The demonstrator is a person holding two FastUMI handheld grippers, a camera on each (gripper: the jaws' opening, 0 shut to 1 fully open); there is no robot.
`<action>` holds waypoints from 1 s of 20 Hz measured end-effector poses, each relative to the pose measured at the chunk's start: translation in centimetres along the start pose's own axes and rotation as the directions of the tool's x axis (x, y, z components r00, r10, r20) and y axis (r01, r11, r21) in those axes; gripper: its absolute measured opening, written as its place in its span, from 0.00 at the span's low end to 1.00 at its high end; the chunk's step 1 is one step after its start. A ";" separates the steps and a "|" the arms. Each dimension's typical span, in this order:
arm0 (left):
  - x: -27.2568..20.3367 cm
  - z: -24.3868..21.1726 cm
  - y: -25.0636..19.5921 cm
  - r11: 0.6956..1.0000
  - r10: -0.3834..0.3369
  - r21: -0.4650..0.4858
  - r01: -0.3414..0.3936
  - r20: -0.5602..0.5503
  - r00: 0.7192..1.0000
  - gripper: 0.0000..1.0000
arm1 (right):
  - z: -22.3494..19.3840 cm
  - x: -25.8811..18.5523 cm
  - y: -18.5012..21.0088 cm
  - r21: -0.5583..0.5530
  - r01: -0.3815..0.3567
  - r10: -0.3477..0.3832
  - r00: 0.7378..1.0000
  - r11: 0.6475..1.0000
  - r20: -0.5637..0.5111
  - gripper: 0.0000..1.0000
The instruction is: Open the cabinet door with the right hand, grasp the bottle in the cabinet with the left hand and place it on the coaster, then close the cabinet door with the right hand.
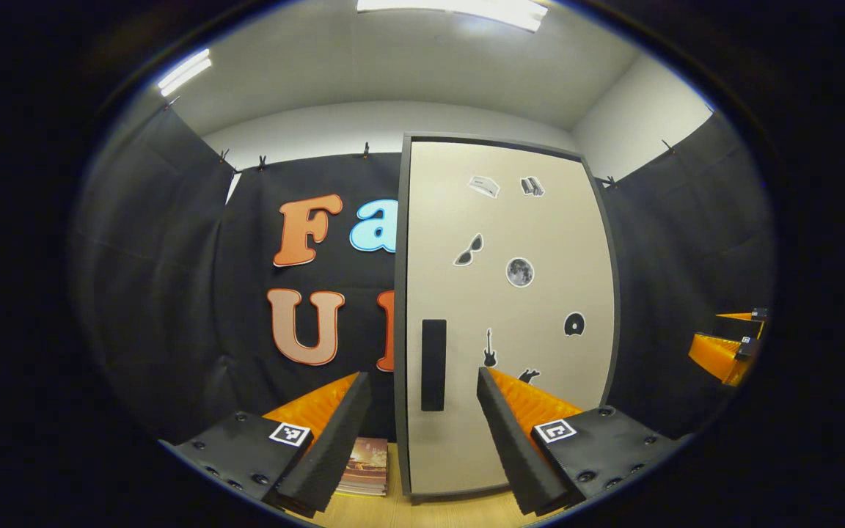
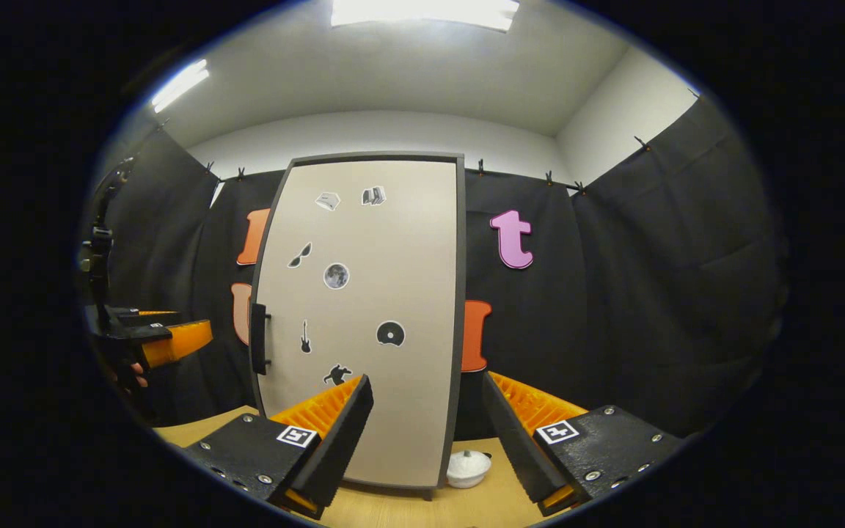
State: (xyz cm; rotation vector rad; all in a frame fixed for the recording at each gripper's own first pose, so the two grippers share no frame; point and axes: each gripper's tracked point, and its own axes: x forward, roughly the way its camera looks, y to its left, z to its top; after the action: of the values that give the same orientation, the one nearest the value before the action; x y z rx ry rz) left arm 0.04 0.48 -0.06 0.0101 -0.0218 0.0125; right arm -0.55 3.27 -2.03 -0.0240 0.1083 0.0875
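Note:
A tall cabinet stands on the wooden table, its beige door [image 1: 518, 308] shut and dotted with small stickers. The door hides the inside. A black vertical handle [image 1: 433, 364] sits near the door's left edge. My left gripper [image 1: 422, 381] is open and empty, facing the handle from a short way off. In the right gripper view the same door [image 2: 364, 323] and handle [image 2: 259, 339] appear, and my right gripper [image 2: 426, 385] is open and empty in front of the door's lower part. A flat brownish printed mat [image 1: 367, 466], possibly the coaster, lies left of the cabinet's foot.
A small white lidded pot [image 2: 466, 468] sits on the table [image 2: 195, 429] by the cabinet's right corner. The right gripper [image 1: 723, 352] shows at the far right of the left gripper view. The left gripper [image 2: 166, 341] is held by a hand [image 2: 133, 378] at the left. Black cloth walls surround the booth.

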 end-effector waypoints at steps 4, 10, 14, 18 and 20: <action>0.0 0.1 1.6 1.000 0.014 0.008 -0.014 0.008 1.000 0.95 | -0.4 1.1 1.9 0.022 -0.021 0.021 0.999 1.000 -0.025 0.93; -0.1 -0.8 4.7 0.999 0.039 0.002 -0.038 -0.006 0.999 0.95 | -1.4 2.4 5.0 0.070 -0.046 0.051 0.996 0.997 -0.074 0.93; -0.1 -1.3 7.0 0.998 0.057 0.007 -0.057 -0.006 0.998 0.95 | -1.5 3.9 7.1 0.057 -0.046 0.051 0.994 0.997 -0.092 0.93; -0.1 -1.7 9.4 0.997 0.074 0.029 -0.074 0.000 0.997 0.95 | -2.1 5.3 10.1 0.045 -0.066 0.070 0.991 0.997 -0.116 0.93; -0.2 -2.0 10.4 0.996 0.080 0.048 -0.080 0.005 0.997 0.95 | -2.9 6.2 12.0 0.050 -0.081 0.087 0.987 0.995 -0.138 0.93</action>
State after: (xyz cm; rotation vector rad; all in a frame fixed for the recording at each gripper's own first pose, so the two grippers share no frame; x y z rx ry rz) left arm -0.25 10.93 -1.96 0.0577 -0.0253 0.0927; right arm 4.26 15.70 -5.80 0.0186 0.2522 0.1680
